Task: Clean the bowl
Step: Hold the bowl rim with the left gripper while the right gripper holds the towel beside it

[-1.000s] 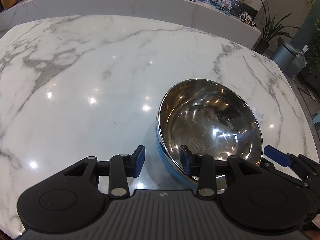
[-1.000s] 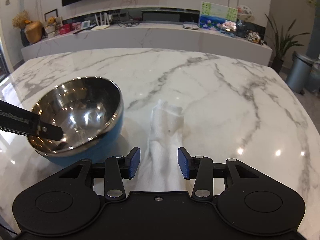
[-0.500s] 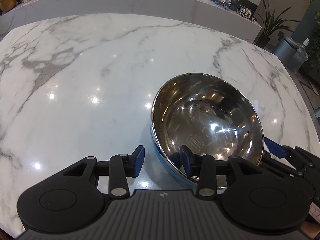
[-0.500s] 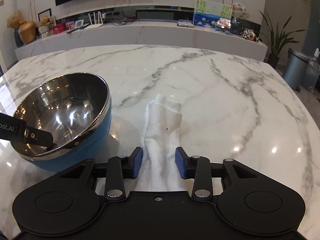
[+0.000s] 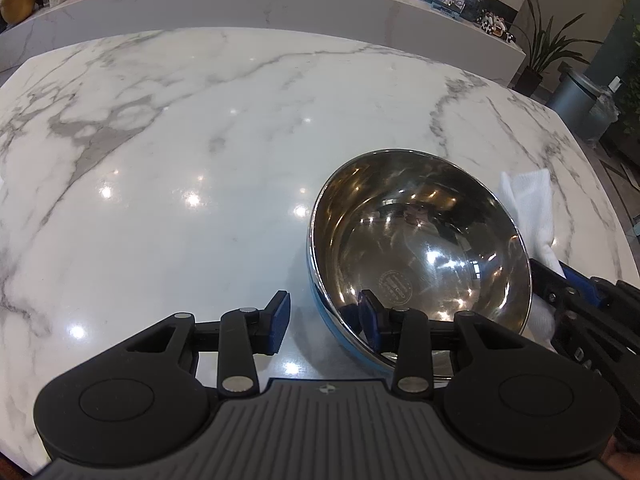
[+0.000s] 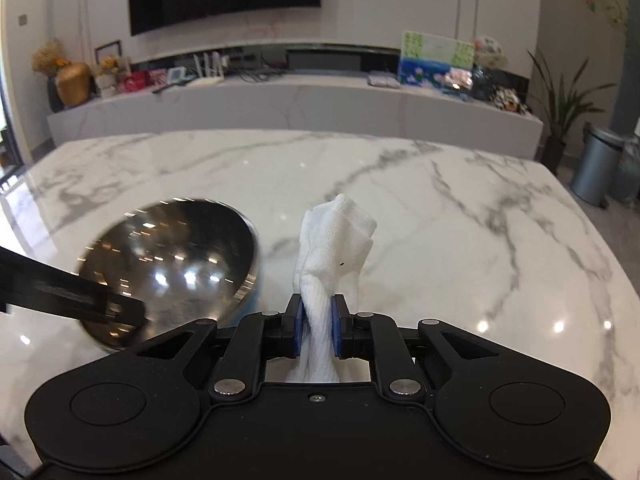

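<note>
Your right gripper (image 6: 314, 330) has just been closing and now pinches the white cloth (image 6: 336, 240), bunched upright between the pads, its long axis pointing away from you. Your left gripper (image 5: 322, 318) sits part-open, one finger inside the bowl's near rim, the other outside; whether the pads clamp it you can't tell. The steel bowl (image 6: 168, 260) lies just left of the cloth, tilted up toward it. Likely next: swing left into the bowl. The marble table (image 6: 460, 208) beyond is free; right edge well off.
</note>
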The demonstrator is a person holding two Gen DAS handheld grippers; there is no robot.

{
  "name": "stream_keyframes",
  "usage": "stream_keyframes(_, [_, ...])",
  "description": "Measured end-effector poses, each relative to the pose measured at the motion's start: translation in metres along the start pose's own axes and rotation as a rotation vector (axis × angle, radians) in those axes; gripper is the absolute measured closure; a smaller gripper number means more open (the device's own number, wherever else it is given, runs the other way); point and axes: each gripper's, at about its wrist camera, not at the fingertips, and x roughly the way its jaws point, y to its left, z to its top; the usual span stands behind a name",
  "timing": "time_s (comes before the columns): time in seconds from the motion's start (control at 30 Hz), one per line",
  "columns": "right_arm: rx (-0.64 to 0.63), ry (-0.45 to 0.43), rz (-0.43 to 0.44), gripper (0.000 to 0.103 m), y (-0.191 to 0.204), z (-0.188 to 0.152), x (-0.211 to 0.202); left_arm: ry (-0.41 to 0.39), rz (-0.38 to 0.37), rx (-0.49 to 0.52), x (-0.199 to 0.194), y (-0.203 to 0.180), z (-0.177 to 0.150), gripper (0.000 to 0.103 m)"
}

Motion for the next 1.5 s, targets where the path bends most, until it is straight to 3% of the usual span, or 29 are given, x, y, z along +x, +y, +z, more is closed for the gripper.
stream_keyframes(0.67, [-0.068,0.088,0.072,0.091,0.023,-0.020,0.014,-0.003,0.007,0.034,0.002,-0.003,0.002,0.073])
stream_keyframes(1.0, [-0.037,0.033,0.065,0.091,0.015,-0.011,0.001,-0.008,0.028,0.046,0.002,-0.002,0.005,0.074])
stream_keyframes(1.13, [-0.017,0.000,0.063,0.091,0.008,-0.005,-0.007,0.003,0.035,0.022,0.001,0.001,0.004,0.065])
stream_keyframes(1.23, [-0.012,-0.014,0.073,0.091,0.006,-0.003,-0.009,0.015,0.038,0.014,0.000,0.001,0.003,0.065])
stream_keyframes(1.5, [-0.024,-0.003,0.101,0.091,0.010,-0.008,-0.006,0.034,0.029,0.025,-0.003,-0.002,0.002,0.067])
